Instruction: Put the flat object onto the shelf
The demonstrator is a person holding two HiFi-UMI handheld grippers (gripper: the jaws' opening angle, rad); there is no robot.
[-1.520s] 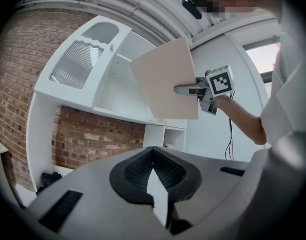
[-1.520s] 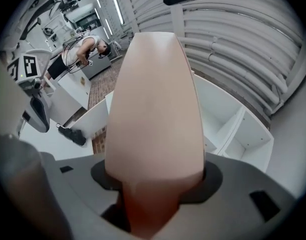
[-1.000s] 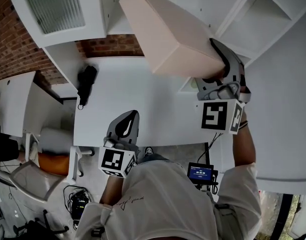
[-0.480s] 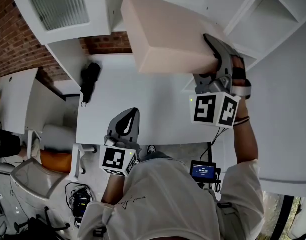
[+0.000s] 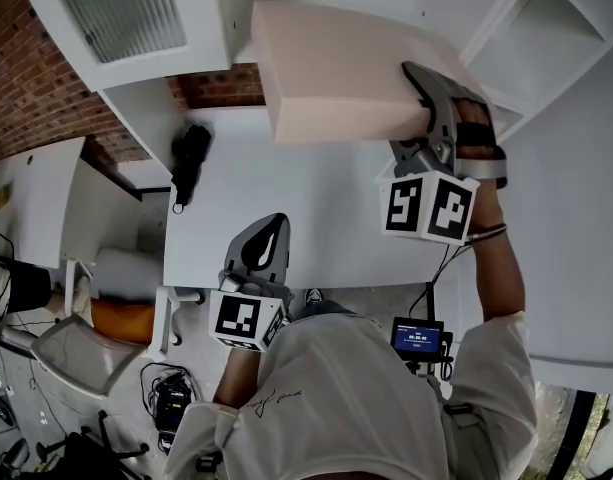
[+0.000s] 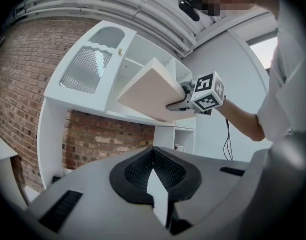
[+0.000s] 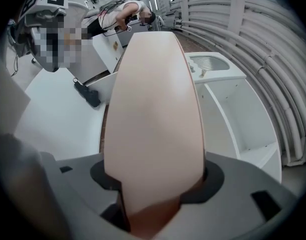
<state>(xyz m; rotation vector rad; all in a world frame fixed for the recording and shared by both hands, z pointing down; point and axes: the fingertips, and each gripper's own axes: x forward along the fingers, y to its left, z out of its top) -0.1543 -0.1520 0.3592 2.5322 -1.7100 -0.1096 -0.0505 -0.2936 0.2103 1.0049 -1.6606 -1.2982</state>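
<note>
**Board held up at the shelf, not yet set down**

The right gripper (image 7: 157, 184) is clamped on the near end of the flat object (image 5: 336, 68), a pale pinkish slab. Its jaws close on the two broad faces, and the rest of the slab runs straight out ahead of them. The slab is in the air and rests on nothing. Its far end reaches toward the white shelf (image 5: 496, 13), whose open compartments lie beyond and to the right of the gripper. From the left gripper view the slab tilts, with its far edge higher than the held end. It sits in front of the shelf's openings rather than inside one.

The left gripper (image 6: 153, 156) hangs low and well apart from the slab. Its jaws are together with nothing between them, and it points over the white worktop (image 5: 316, 218). A small dark thing (image 5: 191, 158), too indistinct to name, lies on the worktop ahead and to the left of this gripper. A ribbed-glass cabinet door (image 5: 116, 13) stands further off on that side.

The step in hand looks like the carry-and-align stage: the slab is lifted and aimed but not yet placed. The next move probably calls for levelling the slab to match a shelf board and pushing it forward along the line of the jaws. Enough of it must lie supported before the right gripper lets go. A slab held by one end has leverage, so it could sag or twist in the jaws. The far corners could also catch a divider on the way in.
</note>
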